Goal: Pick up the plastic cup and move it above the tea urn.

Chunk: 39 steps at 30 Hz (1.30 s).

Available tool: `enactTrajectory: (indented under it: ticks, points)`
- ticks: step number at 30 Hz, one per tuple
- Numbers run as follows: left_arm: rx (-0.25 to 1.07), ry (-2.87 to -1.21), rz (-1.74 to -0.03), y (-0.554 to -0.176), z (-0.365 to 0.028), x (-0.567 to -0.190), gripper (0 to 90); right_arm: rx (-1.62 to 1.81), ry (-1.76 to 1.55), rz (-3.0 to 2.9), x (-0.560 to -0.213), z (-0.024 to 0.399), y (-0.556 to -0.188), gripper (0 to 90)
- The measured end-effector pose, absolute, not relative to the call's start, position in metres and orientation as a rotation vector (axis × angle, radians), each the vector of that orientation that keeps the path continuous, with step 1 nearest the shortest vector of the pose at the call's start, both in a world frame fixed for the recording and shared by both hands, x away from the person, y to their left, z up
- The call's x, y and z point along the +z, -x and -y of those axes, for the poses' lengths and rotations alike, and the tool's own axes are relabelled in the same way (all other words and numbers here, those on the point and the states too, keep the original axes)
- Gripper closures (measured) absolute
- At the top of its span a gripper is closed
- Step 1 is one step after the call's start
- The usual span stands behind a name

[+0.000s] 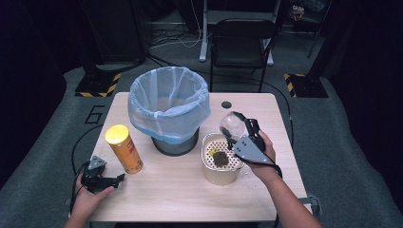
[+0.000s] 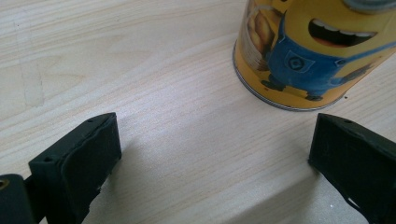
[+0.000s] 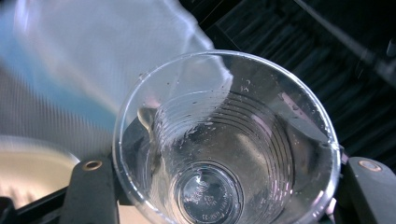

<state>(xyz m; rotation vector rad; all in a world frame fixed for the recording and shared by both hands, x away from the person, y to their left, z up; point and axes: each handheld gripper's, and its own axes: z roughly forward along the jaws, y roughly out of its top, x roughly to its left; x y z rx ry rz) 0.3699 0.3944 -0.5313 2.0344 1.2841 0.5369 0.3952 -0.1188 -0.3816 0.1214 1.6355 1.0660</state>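
1. The table point(image 1: 190, 190) carries a bin point(image 1: 170, 111) lined with a pale blue bag, standing at its far centre.
2. A yellow can point(image 1: 124, 148) stands upright near the table's left edge, in front of and to the left of the bin.
3. A cream tub point(image 1: 219, 166) with a perforated insert sits in front of and to the right of the bin; a dark lump lies on the insert.
4. The left gripper point(image 1: 107, 180) rests low at the front left corner, held by the left hand point(image 1: 88, 197). Its jaws stand wide apart and grip nothing. In the left gripper view the can point(image 2: 308, 51) is just beyond the jaws.
5. The right gripper point(image 1: 240, 128) is held above the tub's far side by the right hand point(image 1: 263, 154). Its jaws are closed on a clear cup point(image 3: 226, 140), tipped on its side. The cup point(image 1: 231, 125) is wet inside and otherwise empty.
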Motion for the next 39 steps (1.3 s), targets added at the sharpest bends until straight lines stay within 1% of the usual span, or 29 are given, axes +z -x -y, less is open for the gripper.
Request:
enactTrajectory:
  ticks: [4,13,18,25,31,39]
  points:
    - [0.538,-2.034,-1.284,-0.370,-0.394,-0.531,2.0,1.351,-0.346,-1.638,-0.377,0.125,-0.402,33.0]
    - [0.542,-2.028,-1.288,-0.369,-0.394,-0.532,2.4,1.685,-0.567,-1.701,-0.375,0.132,-0.412,33.2]
    - [0.540,-2.033,-1.287,-0.369,-0.394,-0.531,2.4,1.810,-0.676,-1.731,-0.375,0.136,-0.415,33.4]
    - [0.541,-2.032,-1.287,-0.369,-0.394,-0.531,2.4,1.942,-0.780,-1.738,-0.373,0.142,-0.418,33.6]
    - [0.540,-2.031,-1.289,-0.369,-0.394,-0.531,2.4,1.930,-0.798,-1.764,-0.369,0.144,-0.418,33.7]
    - [0.543,-2.024,-1.298,-0.369,-0.393,-0.531,2.4,1.892,-0.795,-1.811,-0.353,0.140,-0.414,33.9]
